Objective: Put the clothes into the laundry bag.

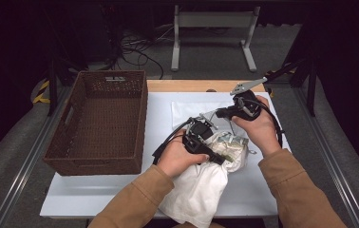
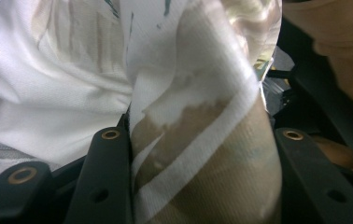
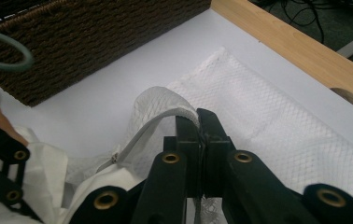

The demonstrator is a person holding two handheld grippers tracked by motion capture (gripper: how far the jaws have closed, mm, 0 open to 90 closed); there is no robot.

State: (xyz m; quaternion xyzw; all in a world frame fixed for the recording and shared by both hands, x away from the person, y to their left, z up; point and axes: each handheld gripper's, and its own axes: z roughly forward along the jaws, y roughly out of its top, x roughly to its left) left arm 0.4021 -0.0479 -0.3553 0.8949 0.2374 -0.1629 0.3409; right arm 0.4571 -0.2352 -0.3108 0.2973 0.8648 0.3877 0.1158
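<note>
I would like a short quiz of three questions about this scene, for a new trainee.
1. True or false: the brown basket holds clothes.
2. What does the right gripper pinch? A) the edge of the mesh bag B) the basket's handle C) a cable
3. Fill in: the left gripper is shut on a white ____ with a brown print.

Key: 1 false, it is empty. 2 A. 3 garment.
</note>
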